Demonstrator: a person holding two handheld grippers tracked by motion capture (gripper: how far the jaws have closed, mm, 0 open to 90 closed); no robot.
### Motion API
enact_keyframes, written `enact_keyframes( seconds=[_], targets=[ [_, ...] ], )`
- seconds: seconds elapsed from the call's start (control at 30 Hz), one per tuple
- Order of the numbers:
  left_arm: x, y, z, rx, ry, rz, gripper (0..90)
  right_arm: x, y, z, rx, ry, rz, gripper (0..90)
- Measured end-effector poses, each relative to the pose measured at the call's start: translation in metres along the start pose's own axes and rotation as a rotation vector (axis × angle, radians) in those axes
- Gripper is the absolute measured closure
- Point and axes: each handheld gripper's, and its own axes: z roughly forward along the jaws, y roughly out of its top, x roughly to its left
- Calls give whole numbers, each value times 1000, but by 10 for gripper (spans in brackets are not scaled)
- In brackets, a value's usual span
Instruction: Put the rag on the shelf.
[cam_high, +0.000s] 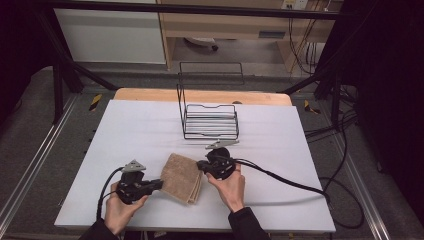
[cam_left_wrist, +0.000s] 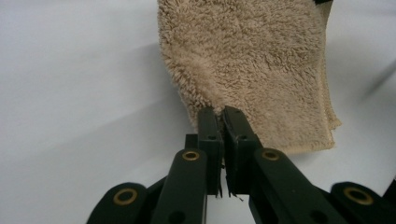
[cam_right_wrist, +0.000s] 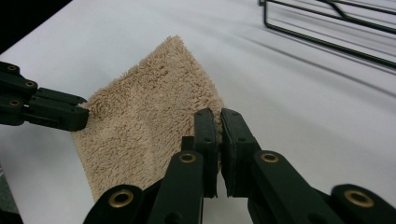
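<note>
A folded tan towel (cam_high: 181, 177) lies near the front middle of the white table (cam_high: 125, 130). My left gripper (cam_high: 161, 184) comes in from the left and is shut on the towel's left edge; in the left gripper view the two jaws (cam_left_wrist: 222, 112) meet on the fluffy towel (cam_left_wrist: 252, 56). My right gripper (cam_high: 200, 165) is at the towel's upper right corner, its jaws closed together on the towel's edge (cam_right_wrist: 218, 113). In the right gripper view the towel (cam_right_wrist: 140, 121) stretches between the two grippers, with the left gripper (cam_right_wrist: 79, 116) pinching its far side.
A black wire rack (cam_high: 210, 122) stands on the table behind the towel, its bars in the right gripper view (cam_right_wrist: 327, 28). A black cable (cam_high: 290, 182) trails right from the right gripper. A wooden board edge (cam_high: 200, 95) borders the table's back.
</note>
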Motion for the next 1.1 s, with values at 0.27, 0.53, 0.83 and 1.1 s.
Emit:
enact_keyframes(
  seconds=[0.27, 0.53, 0.83, 1.1],
  targets=[
    [-27, 1, 26, 4, 40, 21, 862, -18, -5, -2, 6, -48, -11, 860],
    [-30, -4, 30, 2, 53, 13, 851, -29, -15, 23, -16, -73, -66, 858],
    [-24, 5, 21, 2, 44, 115, 625, -41, -25, 34, -24, -43, -53, 824],
    [-3, 34, 21, -25, 68, 154, 318, -44, -23, 20, -106, -35, -77, 550]
  ],
)
